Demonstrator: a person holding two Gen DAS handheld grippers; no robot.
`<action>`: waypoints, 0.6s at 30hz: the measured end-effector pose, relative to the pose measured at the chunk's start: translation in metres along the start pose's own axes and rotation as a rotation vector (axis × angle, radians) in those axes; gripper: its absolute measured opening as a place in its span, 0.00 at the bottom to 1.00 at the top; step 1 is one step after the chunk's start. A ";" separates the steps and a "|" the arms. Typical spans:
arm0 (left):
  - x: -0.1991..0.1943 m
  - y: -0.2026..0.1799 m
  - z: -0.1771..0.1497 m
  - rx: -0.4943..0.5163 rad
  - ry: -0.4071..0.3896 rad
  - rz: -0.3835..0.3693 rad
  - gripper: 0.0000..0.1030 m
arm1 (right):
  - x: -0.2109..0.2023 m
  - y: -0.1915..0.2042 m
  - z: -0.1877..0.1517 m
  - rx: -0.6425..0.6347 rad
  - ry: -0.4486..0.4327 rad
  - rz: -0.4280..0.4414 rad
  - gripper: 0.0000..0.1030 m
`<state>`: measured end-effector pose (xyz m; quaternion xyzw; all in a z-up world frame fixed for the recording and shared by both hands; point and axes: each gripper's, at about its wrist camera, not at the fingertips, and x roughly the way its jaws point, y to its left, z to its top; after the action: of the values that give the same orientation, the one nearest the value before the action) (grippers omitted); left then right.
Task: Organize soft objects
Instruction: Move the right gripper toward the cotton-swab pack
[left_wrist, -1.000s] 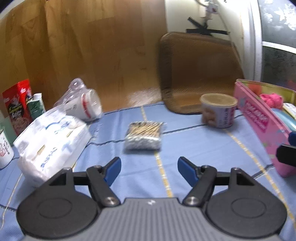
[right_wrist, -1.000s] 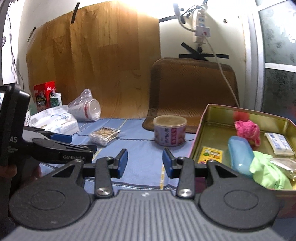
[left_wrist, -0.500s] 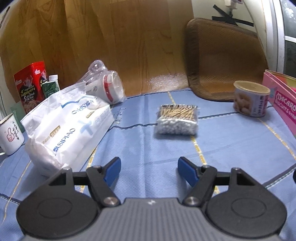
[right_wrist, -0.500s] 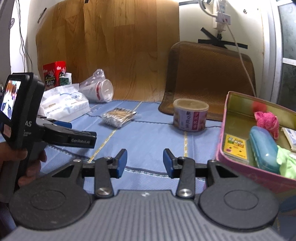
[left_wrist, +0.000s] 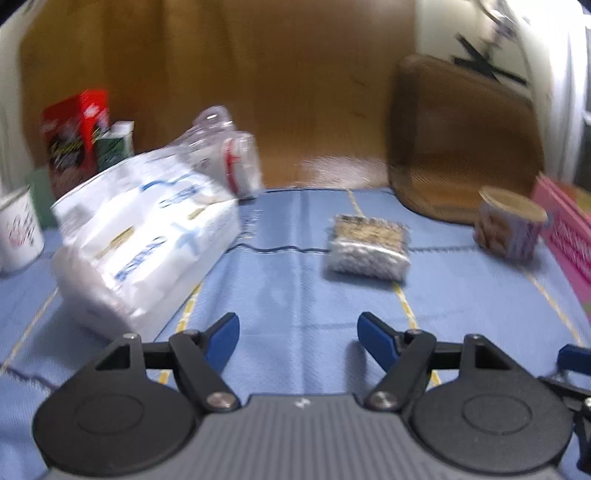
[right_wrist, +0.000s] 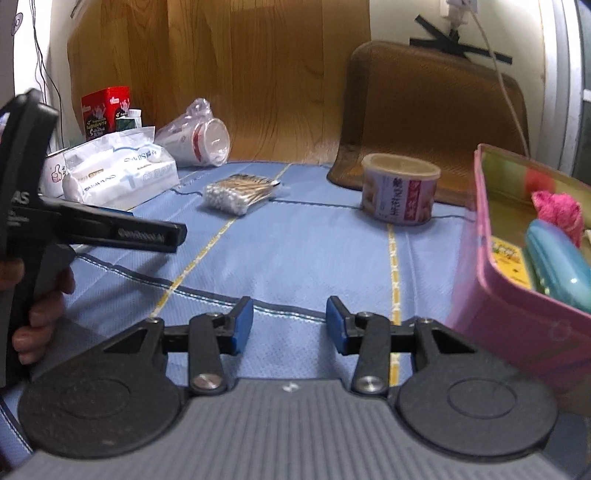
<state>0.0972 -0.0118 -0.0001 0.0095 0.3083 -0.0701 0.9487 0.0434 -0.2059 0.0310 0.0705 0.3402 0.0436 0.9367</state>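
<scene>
A white soft tissue pack (left_wrist: 147, 236) lies at the left on the blue cloth; it also shows in the right wrist view (right_wrist: 118, 173). A bag of cotton swabs (left_wrist: 369, 249) lies in the middle, also in the right wrist view (right_wrist: 240, 190). A pink tin (right_wrist: 517, 280) at the right holds a pink plush (right_wrist: 557, 210), a blue case (right_wrist: 557, 266) and a yellow card. My left gripper (left_wrist: 298, 338) is open and empty, low over the cloth, short of the tissue pack and swabs. My right gripper (right_wrist: 290, 325) is open and empty beside the tin.
A round can (right_wrist: 400, 194) stands near a brown mat (right_wrist: 432, 110) leaning on the wall. A bagged stack of paper cups (right_wrist: 199, 142), a red box (right_wrist: 105, 112), a green carton and a white mug (left_wrist: 18, 230) sit at the back left.
The left gripper has swung left and moved nearer the tissue pack; the view is blurred by motion. The right gripper has moved forward and lower beside the tin. Both stay open.
</scene>
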 end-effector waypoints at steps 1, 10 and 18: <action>0.000 0.006 0.001 -0.038 -0.001 0.004 0.71 | 0.004 0.000 0.005 0.002 -0.003 0.009 0.45; -0.001 0.041 0.004 -0.256 -0.037 0.078 0.72 | 0.071 0.004 0.065 0.138 -0.003 0.107 0.55; -0.002 0.055 0.006 -0.341 -0.074 0.097 0.78 | 0.136 0.016 0.093 0.269 0.062 0.128 0.87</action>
<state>0.1067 0.0428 0.0043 -0.1390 0.2795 0.0288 0.9496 0.2070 -0.1819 0.0184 0.2155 0.3666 0.0597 0.9031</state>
